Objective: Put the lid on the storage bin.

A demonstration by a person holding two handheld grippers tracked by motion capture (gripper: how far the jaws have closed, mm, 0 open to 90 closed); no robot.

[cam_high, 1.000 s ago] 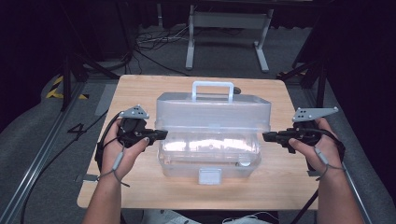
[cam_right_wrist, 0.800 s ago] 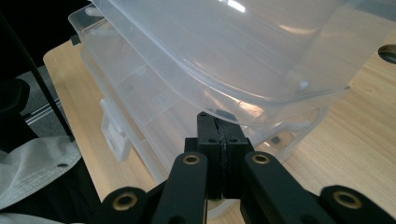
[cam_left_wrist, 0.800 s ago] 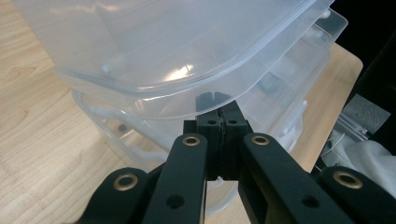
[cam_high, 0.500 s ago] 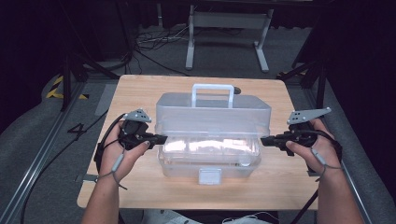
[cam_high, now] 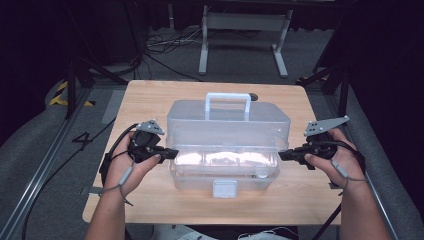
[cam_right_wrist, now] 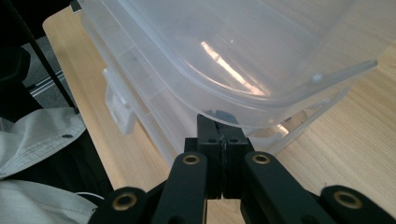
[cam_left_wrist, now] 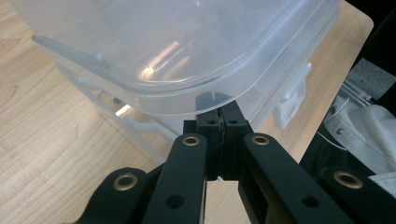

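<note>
A clear plastic storage box (cam_high: 225, 172) stands mid-table, its lid (cam_high: 227, 120) with a white handle (cam_high: 228, 97) raised at the front and a white latch (cam_high: 224, 188) on the front wall. My left gripper (cam_high: 175, 152) is shut, its tips against the box's left end. In the left gripper view the closed tips (cam_left_wrist: 219, 114) sit just under the lid's rim (cam_left_wrist: 154, 100). My right gripper (cam_high: 281, 155) is shut at the box's right end. Its tips (cam_right_wrist: 219, 123) are likewise tucked under the lid's rim (cam_right_wrist: 243, 100). Nothing is pinched between either pair of pads.
The wooden table (cam_high: 150, 100) has bare strips left, right and in front of the box. A small dark object (cam_high: 254, 96) lies behind the handle. A metal stand (cam_high: 240, 30) and cables (cam_high: 165, 47) sit on the floor beyond. White cloth (cam_right_wrist: 37, 135) shows at the near edge.
</note>
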